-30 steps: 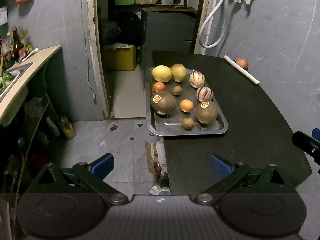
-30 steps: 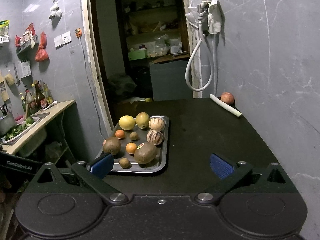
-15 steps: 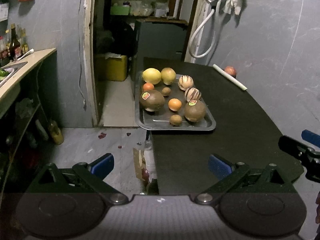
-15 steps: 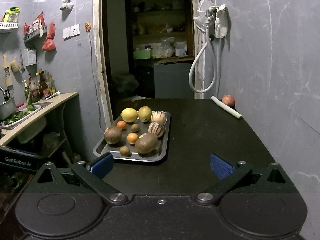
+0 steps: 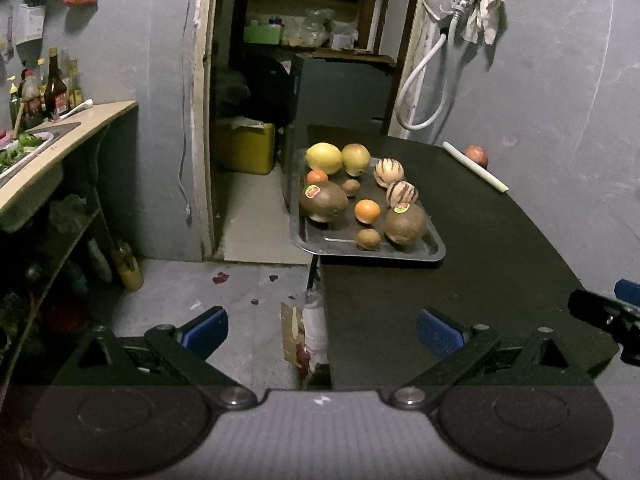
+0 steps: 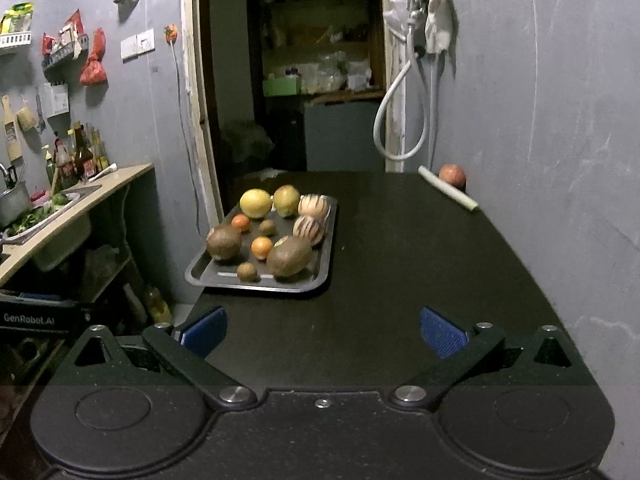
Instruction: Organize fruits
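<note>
**So, fruit tray check-in: both grippers backed off, nothing picked yet**

Okay, compared with a second ago the tray (image 5: 434,246) looks a bit farther off and higher in my left view, and more of the floor shows under the left gripper (image 5: 322,326). In the right view the tray (image 6: 326,240) has drifted toward the middle. No fruit has moved on it.

Both tools are spread wide with nothing between the blue pads. The left gripper hangs over the near left corner of the black table (image 5: 500,248), half over the floor. The right gripper (image 6: 324,326) sits over the table's near end, and I can see its tip poking into the left view at the right edge (image 5: 600,314).

All the tray fruit sits at the table's left edge: yellow citrus (image 5: 324,157), a yellowish round fruit (image 5: 356,159) beside it, two striped melons (image 5: 389,171), two oranges (image 5: 367,211), two big brown fruits (image 5: 323,201) and two small brown ones (image 5: 368,239). A red fruit (image 6: 452,176) is off by the wall, touching a white stick (image 6: 448,193).

Hard to make out: the stickers on the big brown fruits are too small to read, same with the bottle labels on the counter (image 6: 100,184). Only readable text is "GenRobot.AI" on the left gripper's body in the right view.
</note>
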Demonstrator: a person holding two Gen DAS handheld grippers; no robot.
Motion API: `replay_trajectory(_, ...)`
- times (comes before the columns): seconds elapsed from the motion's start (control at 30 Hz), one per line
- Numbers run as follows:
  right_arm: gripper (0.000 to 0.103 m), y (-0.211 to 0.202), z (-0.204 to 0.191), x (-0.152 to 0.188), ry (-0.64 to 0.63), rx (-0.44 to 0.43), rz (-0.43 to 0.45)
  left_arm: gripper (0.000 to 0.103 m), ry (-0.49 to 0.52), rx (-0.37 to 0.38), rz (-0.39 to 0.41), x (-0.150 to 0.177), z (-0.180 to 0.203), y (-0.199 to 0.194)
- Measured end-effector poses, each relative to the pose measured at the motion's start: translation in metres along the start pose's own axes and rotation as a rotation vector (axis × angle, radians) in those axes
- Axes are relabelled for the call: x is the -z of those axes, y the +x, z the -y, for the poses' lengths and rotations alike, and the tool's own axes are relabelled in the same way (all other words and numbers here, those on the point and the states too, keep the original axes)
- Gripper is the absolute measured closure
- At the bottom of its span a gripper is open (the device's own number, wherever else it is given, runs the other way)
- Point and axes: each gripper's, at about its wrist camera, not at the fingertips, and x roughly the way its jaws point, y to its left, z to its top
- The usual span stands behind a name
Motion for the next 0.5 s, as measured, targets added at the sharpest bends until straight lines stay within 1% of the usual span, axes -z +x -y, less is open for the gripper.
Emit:
replay_trajectory(0.07,0.001,0.0,-0.002,0.001,-0.009,-0.001,-0.006,0.001,-0.023,0.02,-0.004,0.002,-0.003,0.001)
replay_trajectory(0.17,0.001,-0.004,-0.003,0.003,-0.021,0.001,0.019,0.001,-0.042,0.033,-0.011,0.005,-0.005,-0.003)
replay_trajectory(0.3,0.001,-0.005,0.003,0.004,0.006,0.01,0.019,0.001,-0.01,0.019,-0.012,0.008,0.0,-0.006)
replay_trajectory(0.5,0.001,-0.005,0.01,0.002,0.018,0.03,0.031,0.001,-0.019,0.009,-0.005,0.006,0.003,-0.008)
